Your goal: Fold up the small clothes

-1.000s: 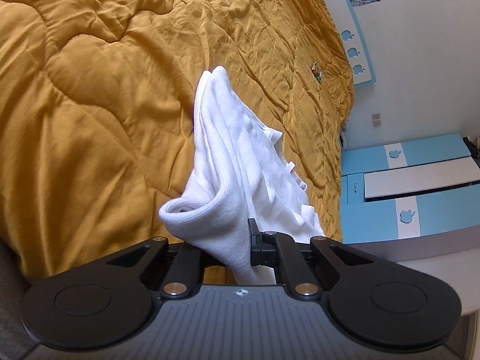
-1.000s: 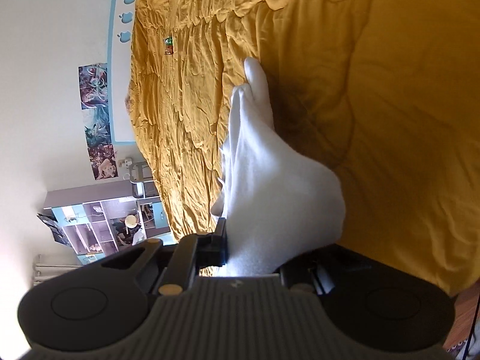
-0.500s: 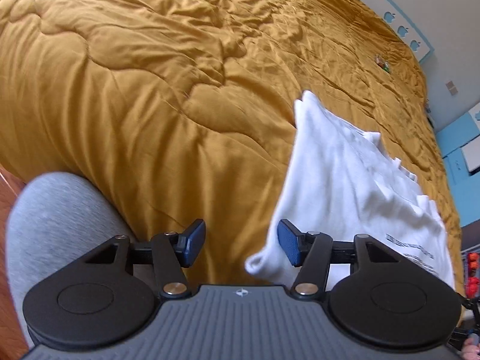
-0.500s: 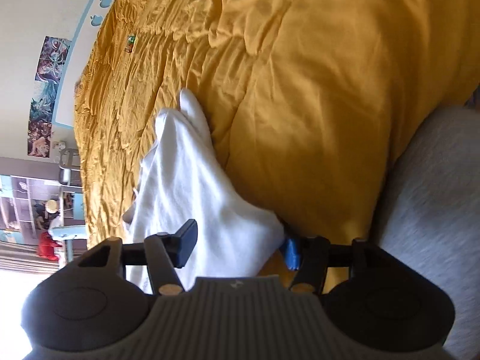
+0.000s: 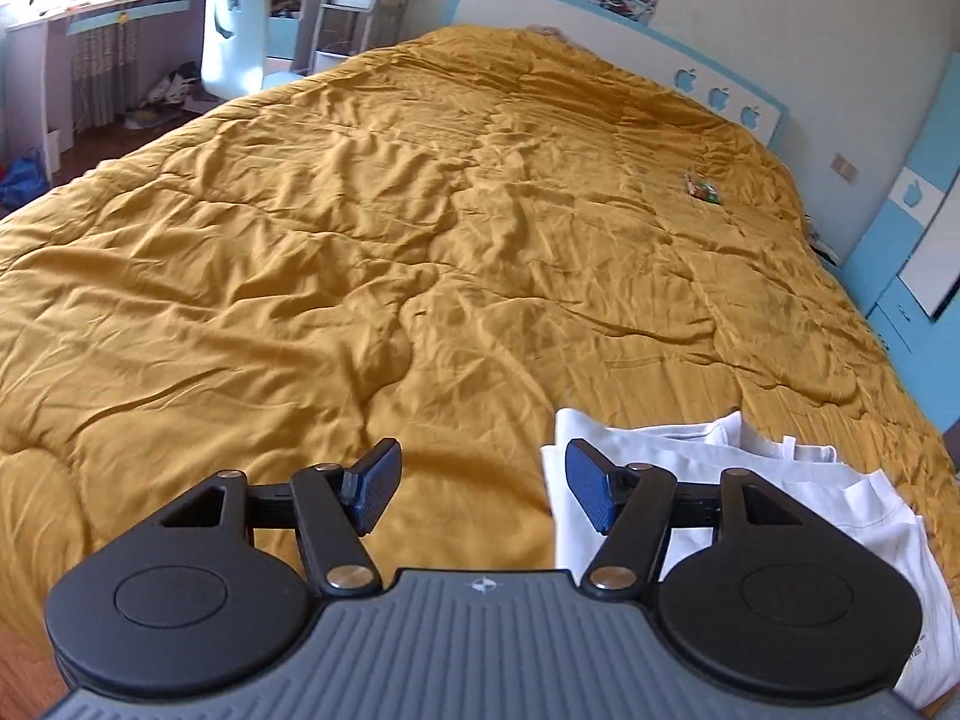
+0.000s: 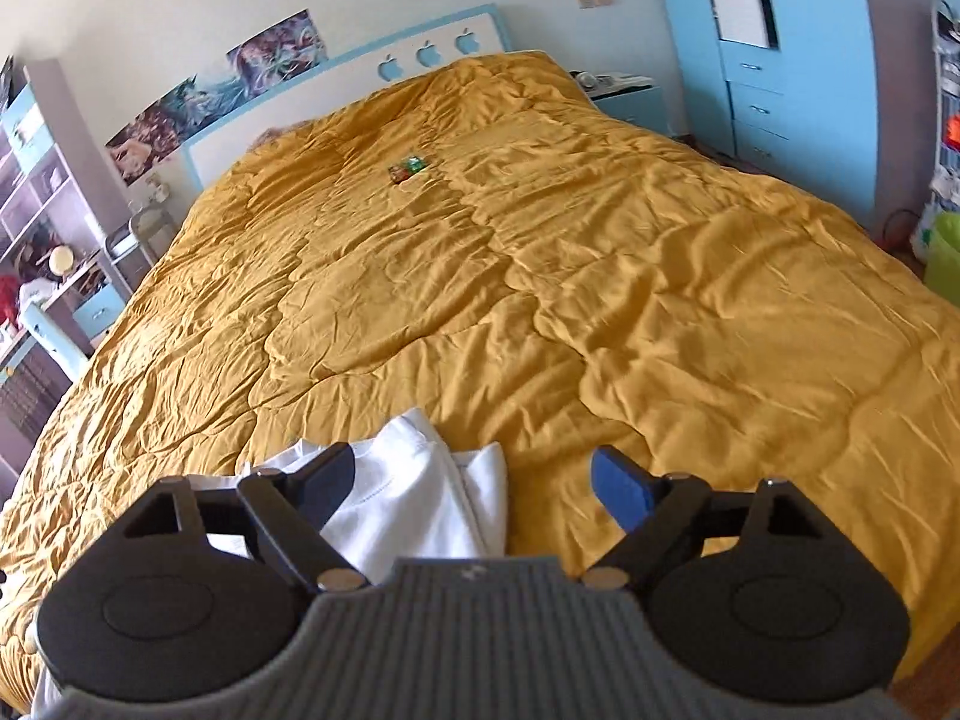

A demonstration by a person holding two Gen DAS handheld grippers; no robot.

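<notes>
A white folded garment [image 5: 774, 492] lies on the mustard quilt [image 5: 420, 240] near the bed's front edge. In the left wrist view it sits at the lower right, partly behind the right finger. My left gripper [image 5: 480, 489] hangs above the quilt, its jaws opening, with only bare quilt between the blue pads. In the right wrist view the white garment [image 6: 414, 492] lies low and left of centre, partly behind the left finger. My right gripper [image 6: 477, 480] is above it, jaws opening wide; the cloth shows below the gap, and the pads do not touch it.
A small colourful packet [image 6: 408, 169] lies far up the quilt [image 6: 660, 300] near the headboard [image 6: 360, 72]. A pale blue chair [image 5: 234, 36] and a desk stand beyond the bed's left side. Blue drawers [image 6: 774, 60] and a green bin [image 6: 945, 252] stand on the right.
Both grippers let go of the white garment, opened, and lifted away. Both wrists rolled back to level, and the garment now lies flat on the quilt.
</notes>
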